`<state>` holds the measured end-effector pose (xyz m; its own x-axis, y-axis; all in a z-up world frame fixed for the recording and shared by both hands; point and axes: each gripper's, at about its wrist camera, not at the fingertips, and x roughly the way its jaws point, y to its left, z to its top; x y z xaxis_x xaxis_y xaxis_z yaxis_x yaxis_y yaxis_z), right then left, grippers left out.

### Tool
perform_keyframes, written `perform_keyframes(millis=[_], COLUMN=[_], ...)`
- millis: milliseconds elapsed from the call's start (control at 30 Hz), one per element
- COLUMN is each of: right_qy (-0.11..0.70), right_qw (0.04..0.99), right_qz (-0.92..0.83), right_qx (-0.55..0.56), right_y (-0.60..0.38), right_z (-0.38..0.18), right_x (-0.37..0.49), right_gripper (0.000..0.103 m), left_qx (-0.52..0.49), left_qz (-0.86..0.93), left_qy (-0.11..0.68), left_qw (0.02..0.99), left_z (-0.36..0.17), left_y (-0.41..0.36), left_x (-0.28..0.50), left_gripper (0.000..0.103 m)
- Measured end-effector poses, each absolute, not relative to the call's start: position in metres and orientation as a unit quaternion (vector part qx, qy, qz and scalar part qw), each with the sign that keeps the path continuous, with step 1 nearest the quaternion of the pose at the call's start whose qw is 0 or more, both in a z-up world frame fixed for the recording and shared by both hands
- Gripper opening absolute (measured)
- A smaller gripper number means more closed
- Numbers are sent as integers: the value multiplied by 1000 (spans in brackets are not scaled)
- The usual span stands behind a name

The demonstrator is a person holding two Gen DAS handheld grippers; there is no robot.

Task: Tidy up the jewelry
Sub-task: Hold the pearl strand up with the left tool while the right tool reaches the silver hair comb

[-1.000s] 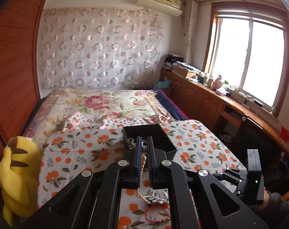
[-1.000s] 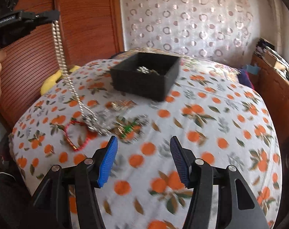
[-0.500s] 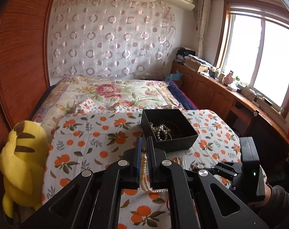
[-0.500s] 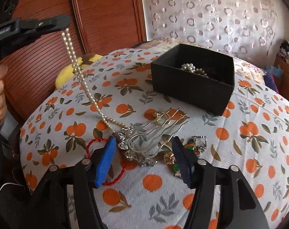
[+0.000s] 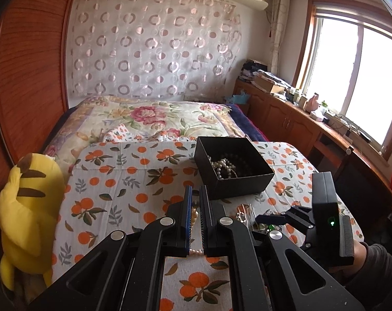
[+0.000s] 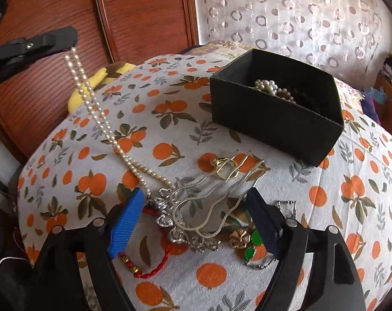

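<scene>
My left gripper (image 5: pixel 195 191) is shut on a white pearl necklace (image 5: pixel 194 216). In the right wrist view that strand (image 6: pixel 92 98) hangs slanting from the left gripper (image 6: pixel 69 39) down to the orange-print cloth (image 6: pixel 170 119). Its lower end lies in a jewelry pile. My right gripper (image 6: pixel 196 197) hovers over the pile with its jaws opening. A silver hair comb (image 6: pixel 203 207) lies between the blue pads (image 6: pixel 126 223), which do not touch it. A red cord bracelet (image 6: pixel 149 272) and a green and gold piece (image 6: pixel 247 243) lie beside it. The black box (image 6: pixel 273 124) behind holds pearls.
A yellow plush toy (image 5: pixel 25 207) sits at the cloth's left edge against the wooden wall panel (image 5: pixel 27 77). A floral quilt (image 5: pixel 149 116) lies beyond the black box (image 5: pixel 237 186). Wooden cabinets (image 5: pixel 286 119) run under the window on the right.
The right gripper has moved over the jewelry pile and its jaws have spread wider, so the comb now lies between them. The left gripper has sunk with the pearl strand, whose lower end now rests on the cloth.
</scene>
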<state>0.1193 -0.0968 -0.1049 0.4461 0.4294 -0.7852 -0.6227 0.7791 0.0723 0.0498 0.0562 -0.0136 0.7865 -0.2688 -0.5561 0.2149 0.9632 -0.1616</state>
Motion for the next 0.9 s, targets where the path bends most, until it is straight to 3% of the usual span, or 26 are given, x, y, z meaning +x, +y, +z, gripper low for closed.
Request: perform_keyframes(millis=[67, 100, 233, 367, 500, 567, 900], right_qy=[421, 419, 414, 406, 403, 401, 385], right_qw=[843, 846, 849, 854, 857, 859, 866], right_qz=[311, 307, 307, 306, 302, 302, 303], right_qx=[-120, -124, -117, -111, -107, -100, -102], right_y=[-96, -96, -102, -110, -117, -121, -133], right_z=[-105, -104, -102, -94, -91, -88, -79], right_x=[118, 117, 116, 112, 111, 110, 106], right_gripper=[80, 70, 64, 45, 43, 25, 18], left_qx=[-44, -44, -44, -43, -40, -40, -46], left_qz=[-128, -128, -128, -130, -130, -129, -123], left_qy=[300, 300, 299, 295, 290, 287, 290], left_qw=[944, 944, 945, 946, 947, 948, 948], left_z=[-13, -13, -14, -15, -11, -9, -8], left_y=[56, 56, 56, 54, 52, 53, 59], left_x=[49, 50, 50, 50, 49, 49, 53], left_gripper=[5, 5, 5, 5, 5, 5, 5])
